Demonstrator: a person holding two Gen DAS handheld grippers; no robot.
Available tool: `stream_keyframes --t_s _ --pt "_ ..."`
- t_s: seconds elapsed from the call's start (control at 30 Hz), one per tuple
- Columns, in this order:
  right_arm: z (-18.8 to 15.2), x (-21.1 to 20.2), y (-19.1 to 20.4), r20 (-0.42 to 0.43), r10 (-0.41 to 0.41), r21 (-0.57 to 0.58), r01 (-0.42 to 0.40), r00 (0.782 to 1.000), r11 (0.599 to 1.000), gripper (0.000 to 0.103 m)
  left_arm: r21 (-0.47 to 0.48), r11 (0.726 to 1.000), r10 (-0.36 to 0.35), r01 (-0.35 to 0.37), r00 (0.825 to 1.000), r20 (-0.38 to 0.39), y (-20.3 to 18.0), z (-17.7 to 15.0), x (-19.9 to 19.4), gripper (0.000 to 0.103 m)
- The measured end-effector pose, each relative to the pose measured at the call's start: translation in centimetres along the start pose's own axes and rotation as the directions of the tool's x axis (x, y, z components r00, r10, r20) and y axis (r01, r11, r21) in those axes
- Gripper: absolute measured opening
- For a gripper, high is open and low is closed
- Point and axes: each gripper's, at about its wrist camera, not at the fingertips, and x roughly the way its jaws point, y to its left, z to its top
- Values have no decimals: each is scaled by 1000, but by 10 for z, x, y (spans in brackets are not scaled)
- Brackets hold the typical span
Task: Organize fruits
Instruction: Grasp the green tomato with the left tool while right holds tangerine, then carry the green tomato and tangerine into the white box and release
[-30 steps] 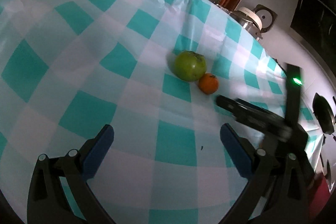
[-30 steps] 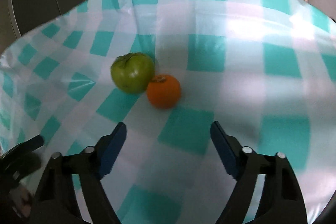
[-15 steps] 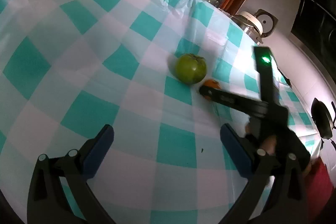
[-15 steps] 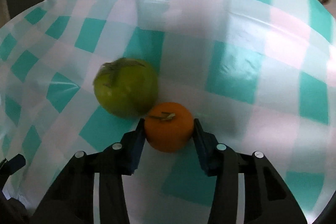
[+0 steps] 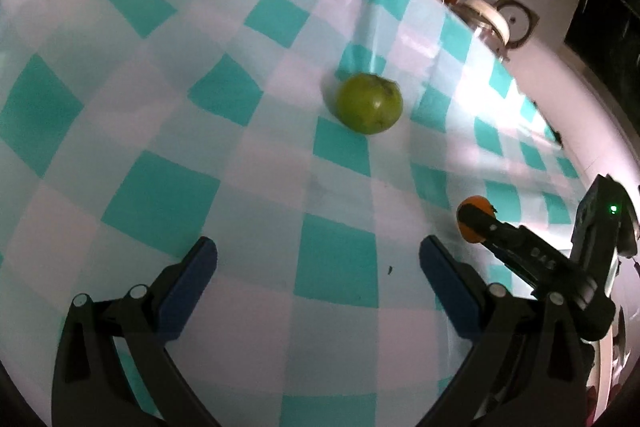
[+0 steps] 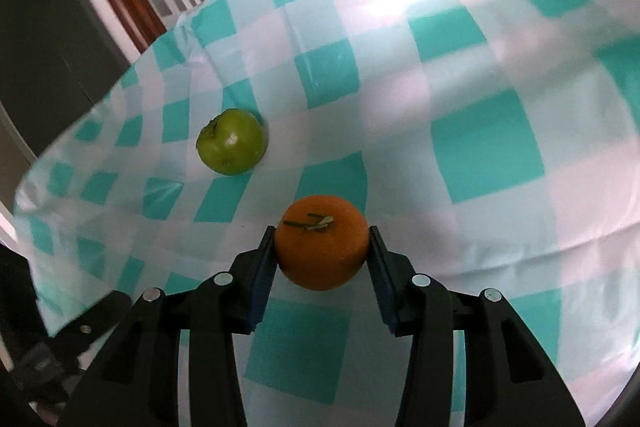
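My right gripper [image 6: 322, 263] is shut on a small orange [image 6: 322, 242], its stem facing up, and holds it above the teal-and-white checked tablecloth [image 6: 486, 143]. The orange [image 5: 474, 205] and the right gripper [image 5: 476, 223] also show at the right of the left wrist view. A green apple [image 6: 232, 141] lies on the cloth to the far left of the orange. In the left wrist view the apple [image 5: 369, 103] lies ahead, well beyond my open, empty left gripper [image 5: 318, 279].
The table edge [image 6: 100, 115] drops off at the left toward a dark cabinet and a wooden door frame. A metal pot with a lid [image 5: 488, 21] stands past the far edge of the table. A crease [image 5: 368, 39] runs through the cloth behind the apple.
My right gripper closed on the orange, lifted it and drew it back to the right, away from the apple. The left gripper stayed open and barely moved.
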Motion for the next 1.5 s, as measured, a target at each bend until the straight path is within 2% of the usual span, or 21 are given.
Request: stream_keyframes --t_s 0.07,0.23,0.37,0.47,0.53,0.57,0.6,0.63,0.73,0.8,0.87,1.03,1.13,1.2,1.27,1.5 --pt "0 -2 -1 5 13 10 -13 1000 1000 45 48 999 25 -24 999 -25 -11 11 15 101" --pt "-3 -8 -3 16 54 14 -54 998 998 45 85 993 85 -83 996 -31 -37 48 62 101" --pt "-3 -7 -3 14 63 17 -63 998 998 45 144 979 152 -143 987 -53 -61 77 108 101" --pt "-4 -8 -3 12 70 16 -70 997 997 45 157 965 219 -211 975 -41 -69 90 128 101" --pt "-4 -8 -2 10 72 15 -72 997 997 45 181 949 270 -260 962 -33 -72 95 137 86" --pt "-5 -8 -2 8 74 15 -74 997 997 45 196 941 285 -275 958 -25 -74 95 138 73" --pt "-5 -8 -2 7 75 15 -75 997 997 45 216 943 264 -253 964 -21 -75 95 137 66" --pt "-5 -8 -2 6 76 15 -76 997 997 45 221 942 264 -253 964 -19 -75 94 137 66" --pt "-5 -9 -3 5 80 15 -81 997 997 45 184 960 219 -212 975 -20 -62 82 119 65" --pt "-6 -9 -3 5 80 16 -80 997 997 45 149 976 164 -158 986 -29 -46 62 87 65" --pt "-5 -8 -2 1 78 14 -78 997 997 45 135 981 140 -136 990 -20 -30 42 56 65" --pt "-4 -5 0 -8 73 8 -73 997 997 45 118 981 150 -151 989 16 18 -20 -24 65" --pt "-4 -5 1 -9 73 7 -72 997 997 45 53 991 125 -125 992 14 39 -42 -56 65" --pt "-3 -5 0 -9 71 9 -71 997 997 45 57 987 151 -152 988 34 45 -44 -64 65" --pt "-3 -4 1 -8 73 11 -73 997 997 45 12 994 106 -106 994 24 50 -45 -64 65" --pt "-5 -4 1 -17 60 15 -59 998 998 45 -32 998 59 -58 998 36 50 -40 -62 65"
